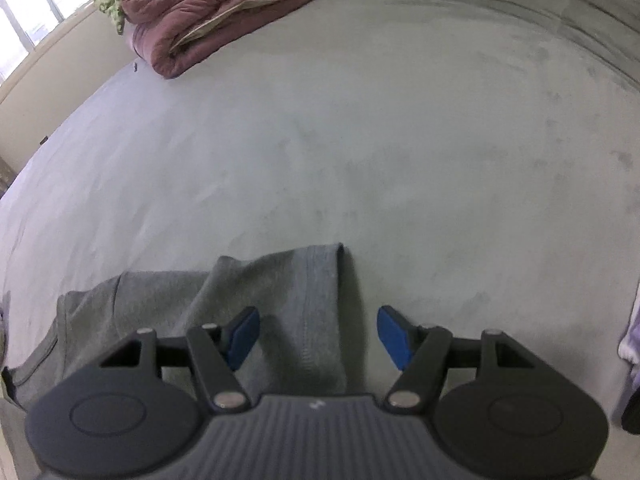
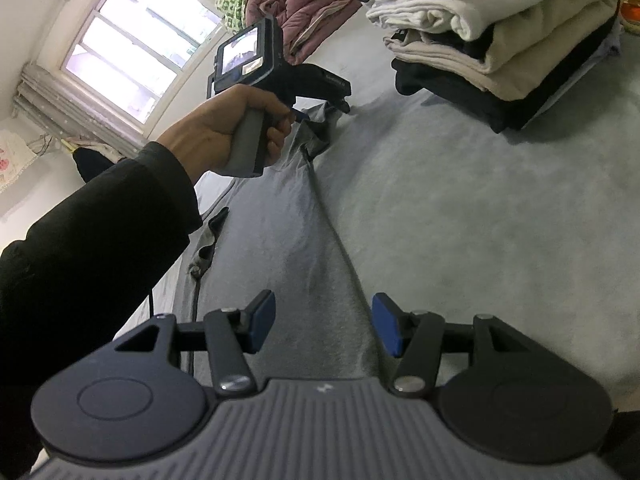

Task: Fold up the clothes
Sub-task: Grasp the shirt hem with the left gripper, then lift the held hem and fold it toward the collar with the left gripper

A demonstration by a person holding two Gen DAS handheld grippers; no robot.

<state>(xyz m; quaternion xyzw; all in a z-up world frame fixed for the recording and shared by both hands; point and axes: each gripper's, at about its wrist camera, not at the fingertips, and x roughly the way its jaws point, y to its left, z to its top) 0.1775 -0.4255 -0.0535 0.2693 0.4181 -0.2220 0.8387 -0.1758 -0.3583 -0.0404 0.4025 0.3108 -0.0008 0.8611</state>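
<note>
Right claw (image 2: 323, 328) angled down over the near end of the grey garment (image 2: 288, 240), jaws parted about halfway, blue pads either side of the cloth, not pinching it. Garment lies stretched long across the grey bed (image 2: 460, 208), running away from the right claw. At the garment's far end, the left hand (image 2: 224, 128), in a black sleeve (image 2: 100, 240), grips a pistol handle, left claw (image 1: 318, 332) tipped steeply down, jaws open wide over the garment's hem edge (image 1: 320, 280), nothing clamped. Beyond the garment: bare bed. Farther, right of the garment: folded pile (image 2: 500, 28). Farthest: maroon quilt (image 1: 216, 12), window (image 2: 132, 44).
</note>
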